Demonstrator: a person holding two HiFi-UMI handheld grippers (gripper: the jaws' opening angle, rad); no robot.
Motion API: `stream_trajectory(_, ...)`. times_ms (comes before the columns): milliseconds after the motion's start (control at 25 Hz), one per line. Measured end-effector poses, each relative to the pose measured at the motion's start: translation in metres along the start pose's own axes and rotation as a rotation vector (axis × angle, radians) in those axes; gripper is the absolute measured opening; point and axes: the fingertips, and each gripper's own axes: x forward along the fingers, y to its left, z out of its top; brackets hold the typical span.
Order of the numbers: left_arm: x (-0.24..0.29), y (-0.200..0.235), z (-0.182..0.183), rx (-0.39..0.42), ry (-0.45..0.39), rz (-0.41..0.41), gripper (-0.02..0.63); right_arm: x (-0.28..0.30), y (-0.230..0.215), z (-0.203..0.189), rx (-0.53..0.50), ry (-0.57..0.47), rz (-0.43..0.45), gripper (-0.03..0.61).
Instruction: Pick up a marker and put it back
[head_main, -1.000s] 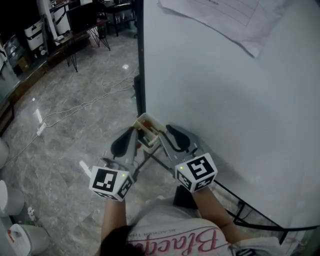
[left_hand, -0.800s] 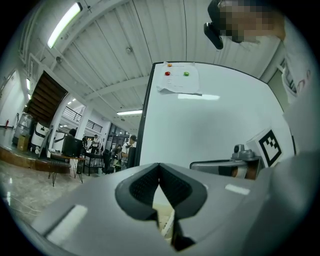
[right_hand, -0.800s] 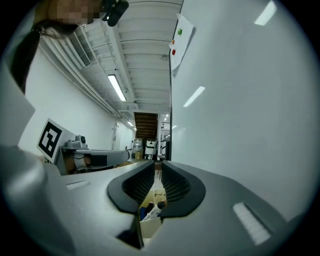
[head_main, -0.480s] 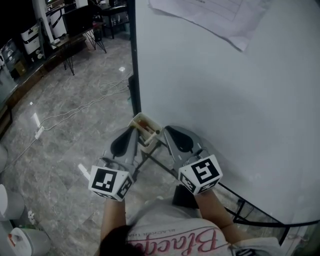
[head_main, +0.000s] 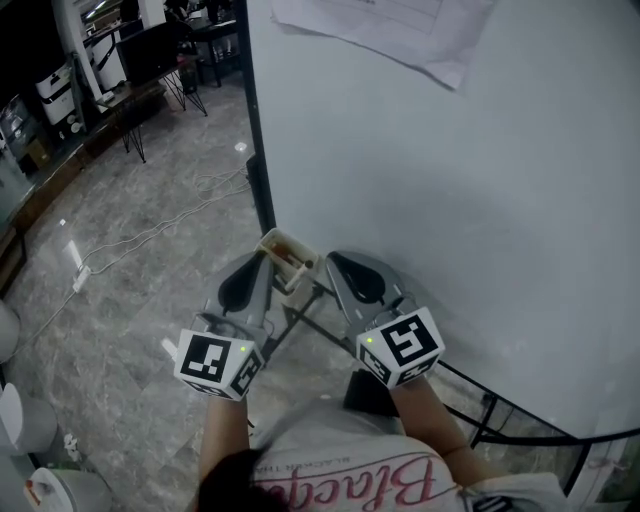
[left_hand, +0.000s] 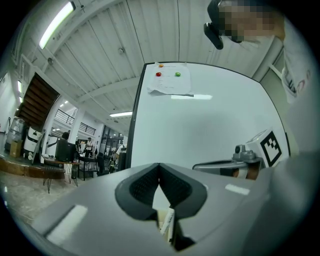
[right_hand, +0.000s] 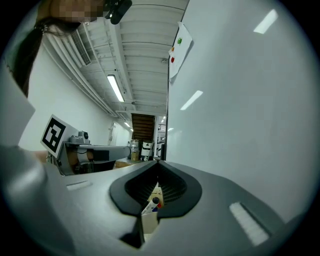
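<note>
Both my tools are pinched fully closed with nothing in them: left tool (head_main: 264, 262), right tool (head_main: 333, 260). Just past their tips at 12 o'clock, the marker (right_hand: 152, 203) sits in its tray (head_main: 283, 236) at the whiteboard (head_main: 450, 200) corner.

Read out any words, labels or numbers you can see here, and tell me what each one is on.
"Blace": pink script on the person's shirt; the letters after it are unclear.
Small line above it on the shirt: too blurred to read.
Sheet of paper on the whiteboard: print too small to read.
Cubes: black-and-white square patterns only, no words.
</note>
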Motion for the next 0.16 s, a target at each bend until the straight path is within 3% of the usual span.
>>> stream_trajectory(160,0.0017,-0.0007,-0.0006,0.003,0.001,-0.007,0.0,-0.001,-0.0009,-0.002,0.004,0.004,0.0,0.002)
